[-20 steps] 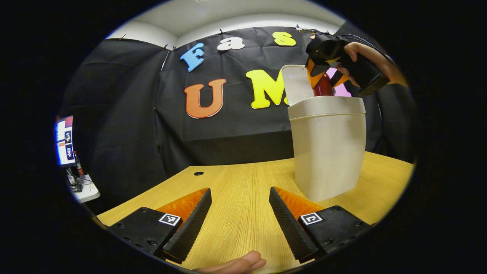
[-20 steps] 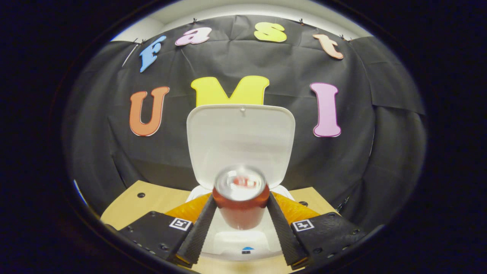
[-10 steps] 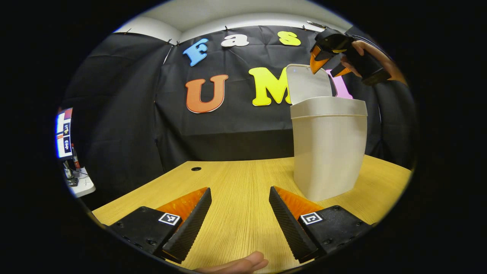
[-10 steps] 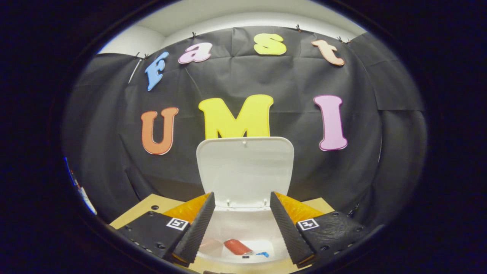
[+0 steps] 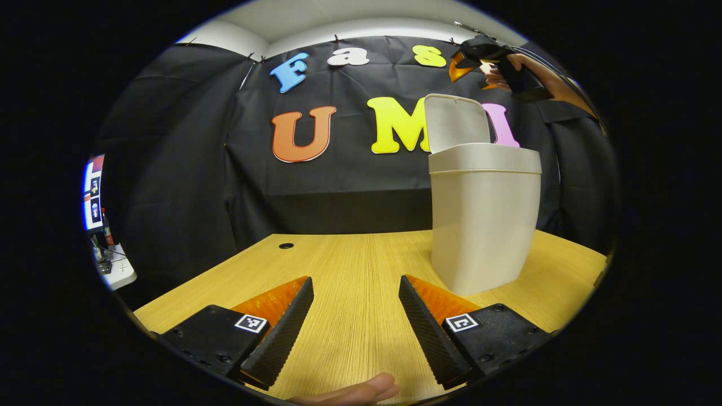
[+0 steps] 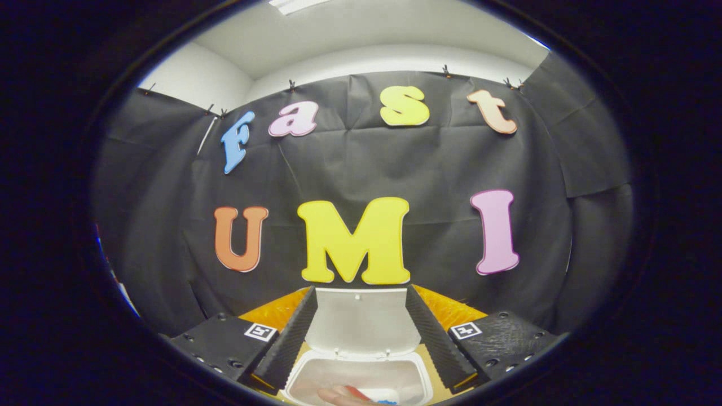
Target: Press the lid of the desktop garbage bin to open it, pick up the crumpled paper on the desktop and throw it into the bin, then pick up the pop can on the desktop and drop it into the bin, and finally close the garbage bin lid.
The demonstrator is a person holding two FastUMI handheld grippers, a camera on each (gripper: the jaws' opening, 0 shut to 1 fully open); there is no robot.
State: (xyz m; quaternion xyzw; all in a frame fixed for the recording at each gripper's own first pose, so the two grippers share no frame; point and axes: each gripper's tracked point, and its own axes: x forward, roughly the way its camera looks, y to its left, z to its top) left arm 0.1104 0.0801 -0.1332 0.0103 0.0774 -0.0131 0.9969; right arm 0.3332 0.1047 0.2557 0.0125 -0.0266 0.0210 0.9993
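The pale desktop bin (image 5: 485,220) stands on the wooden table (image 5: 350,265), its lid (image 5: 456,124) tipped up and open. My left gripper (image 5: 355,332) hovers low over the table, left of the bin, open and holding nothing. High above the bin, a hand holds my right gripper (image 5: 471,65). In the right gripper view, the right gripper (image 6: 361,338) is open and looks down past the raised lid (image 6: 364,321) into the bin's mouth (image 6: 299,380). A bit of the red pop can (image 6: 352,390) lies inside the bin.
A monitor (image 5: 93,194) and a small white stand (image 5: 115,273) sit off the table's left side. A cable hole (image 5: 286,246) marks the table's far left part. A fingertip (image 5: 350,392) shows at the near edge.
My right gripper opened over the bin, and the pop can fell inside. It then rose well above the lid. My left gripper stayed almost still.
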